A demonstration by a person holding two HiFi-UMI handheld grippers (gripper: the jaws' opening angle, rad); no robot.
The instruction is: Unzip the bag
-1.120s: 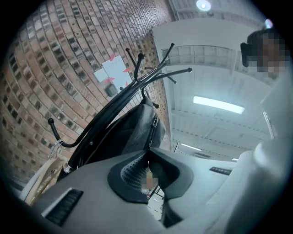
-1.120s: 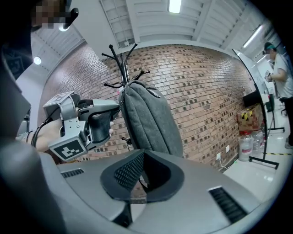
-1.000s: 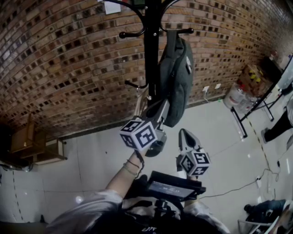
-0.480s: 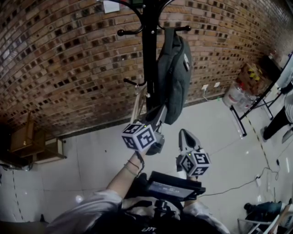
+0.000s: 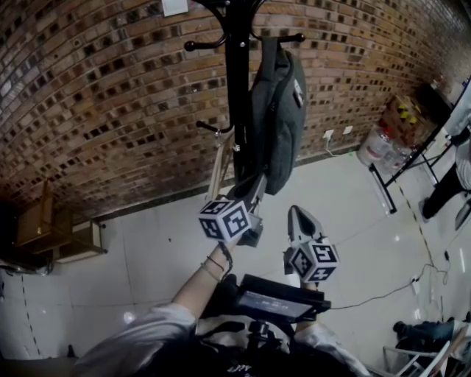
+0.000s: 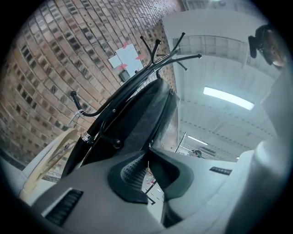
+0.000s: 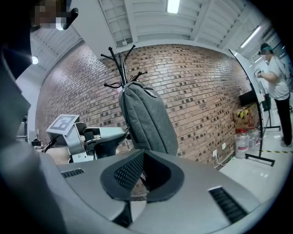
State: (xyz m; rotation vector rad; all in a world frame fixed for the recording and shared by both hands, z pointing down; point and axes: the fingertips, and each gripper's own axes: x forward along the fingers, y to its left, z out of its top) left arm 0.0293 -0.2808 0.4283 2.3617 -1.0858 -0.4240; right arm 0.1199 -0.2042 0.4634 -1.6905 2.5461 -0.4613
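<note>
The room has a wall of red-brown bricks (image 5: pixel 110 96) and a pale tiled floor (image 5: pixel 147 250) which shines a little. A black coat stand (image 5: pixel 237 88) stands in front of the wall, and the grey bag (image 5: pixel 276 110) hangs from one of its upper hooks, well above the floor. A white paper (image 5: pixel 175 7) is fixed on the bricks near the top of the stand.

On the left, by the foot of the wall, there is low wooden furniture (image 5: pixel 55 235). On the right side are a cardboard box (image 5: pixel 405 118), a big clear water bottle (image 5: pixel 379 151) and a black metal frame (image 5: pixel 405 173). Two white sockets (image 5: pixel 337 132) sit low on the wall, and a thin cable (image 5: pixel 383 294) lies across the tiles. A person (image 7: pixel 277 87) in a pale shirt stands far to the right.

The left tongs (image 5: pixel 257 184) point at the lower part of the bag. In the left gripper view the tips are pressed together, right at the edge of the bag; I cannot tell if the zip pull is between them. The right tongs (image 5: pixel 296 212) are lower and more to the right, apart from the bag. Their tips are together as well, with nothing between them.
</note>
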